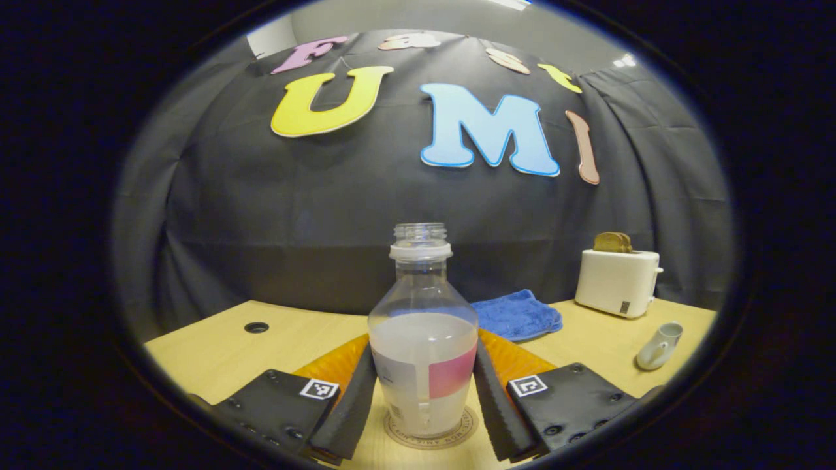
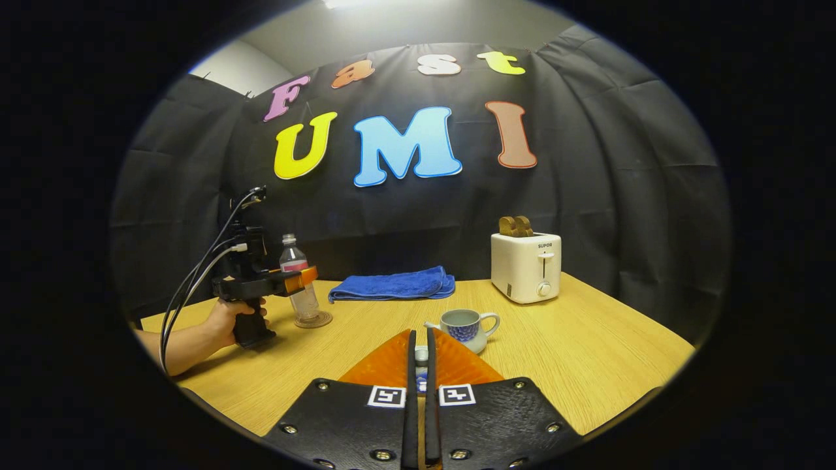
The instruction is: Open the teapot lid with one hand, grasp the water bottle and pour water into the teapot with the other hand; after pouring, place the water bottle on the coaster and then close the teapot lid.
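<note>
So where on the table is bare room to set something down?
Bare wood lies right of the teapot, in front of the toaster, and between the blue towel and the teapot. It is crowded around the water bottle on its coaster.

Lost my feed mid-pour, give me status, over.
Left gripper around water bottle, bottle standing on coaster. Right gripper shut on teapot lid. Teapot open. Nothing blocking.
</note>
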A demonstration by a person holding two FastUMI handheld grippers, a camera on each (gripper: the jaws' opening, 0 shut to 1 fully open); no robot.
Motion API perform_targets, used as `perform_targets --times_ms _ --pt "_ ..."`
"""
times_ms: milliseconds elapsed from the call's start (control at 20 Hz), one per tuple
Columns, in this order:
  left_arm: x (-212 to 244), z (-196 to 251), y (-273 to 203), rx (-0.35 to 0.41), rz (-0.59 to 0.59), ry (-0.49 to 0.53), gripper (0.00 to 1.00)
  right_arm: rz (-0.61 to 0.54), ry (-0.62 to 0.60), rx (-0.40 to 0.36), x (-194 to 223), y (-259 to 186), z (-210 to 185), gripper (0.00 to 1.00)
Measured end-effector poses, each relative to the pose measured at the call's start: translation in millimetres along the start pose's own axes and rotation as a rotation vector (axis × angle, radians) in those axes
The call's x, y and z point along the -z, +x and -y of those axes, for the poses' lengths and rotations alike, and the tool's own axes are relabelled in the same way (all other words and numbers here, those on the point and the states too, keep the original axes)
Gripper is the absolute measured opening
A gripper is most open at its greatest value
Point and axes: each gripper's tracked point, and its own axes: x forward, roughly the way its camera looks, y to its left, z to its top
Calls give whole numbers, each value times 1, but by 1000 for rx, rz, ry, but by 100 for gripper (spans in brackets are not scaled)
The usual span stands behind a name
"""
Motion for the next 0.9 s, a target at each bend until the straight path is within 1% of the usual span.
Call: perform_targets --times_ms 250,500,650,700,750,800,900 --pt "11 -2 5 -8 -11 -17 86 -6 -3 1 1 1 0 4" --pt "11 1 6 -2 -9 -14 87 -18 9 -1 4 2 0 4" --pt "11 -3 5 -22 -6 -16 88 -17 3 -3 3 1 -2 4" --pt "9 -5 4 -32 -6 -12 89 -16 1 -2 3 1 -1 5" --pt "11 -5 3 -35 -7 -14 93 -15 0 -2 2 0 -1 5" --pt "8 -4 0 -33 -8 -17 100 -13 1 -2 2 -1 -1 5" --pt "3 -8 -5 -47 1 -9 100 -12 3 -2 2 -2 -1 4"
